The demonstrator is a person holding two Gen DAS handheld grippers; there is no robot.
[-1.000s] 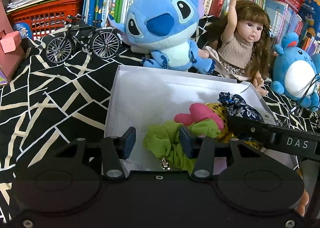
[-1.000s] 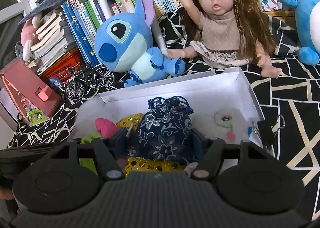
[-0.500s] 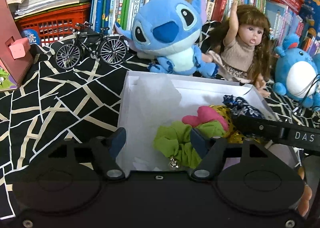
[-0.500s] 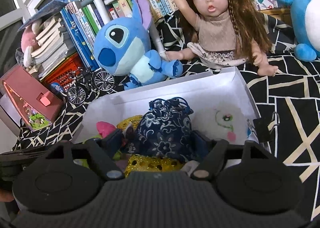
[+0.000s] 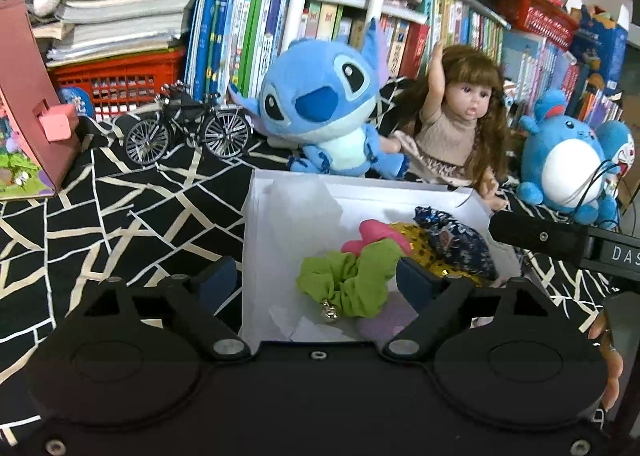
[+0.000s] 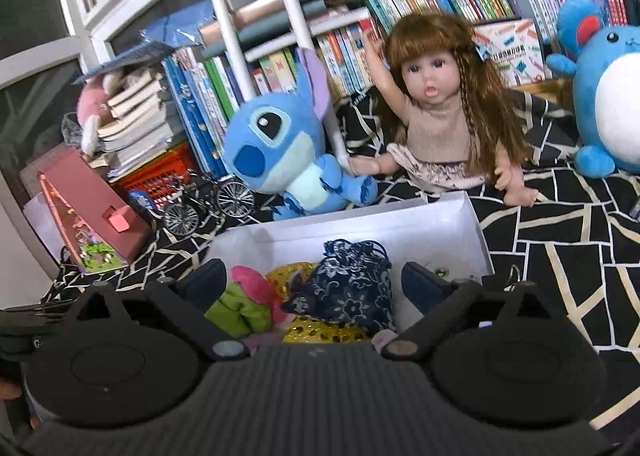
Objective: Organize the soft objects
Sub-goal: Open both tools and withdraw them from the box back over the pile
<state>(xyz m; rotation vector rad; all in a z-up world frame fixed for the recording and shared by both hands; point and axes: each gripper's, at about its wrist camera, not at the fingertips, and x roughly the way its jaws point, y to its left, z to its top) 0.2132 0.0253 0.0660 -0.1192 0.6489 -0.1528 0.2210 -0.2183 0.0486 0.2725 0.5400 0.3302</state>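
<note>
The left gripper [image 5: 316,280] and right gripper [image 6: 310,282] had just been opening and stood wide, pads clear of the green scrunchie [image 5: 348,280] and navy floral pouch [image 6: 348,284] lying inside the white box [image 5: 256,216]. Both pointed slightly downward over the box's near edge. A fingertip withdrawing low could probably snag the loose scrunchie and drag it from the box.

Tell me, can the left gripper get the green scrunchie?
Probably yes. The left gripper is open, and the green scrunchie lies between its fingers on top in the box, nothing covering it.
</note>
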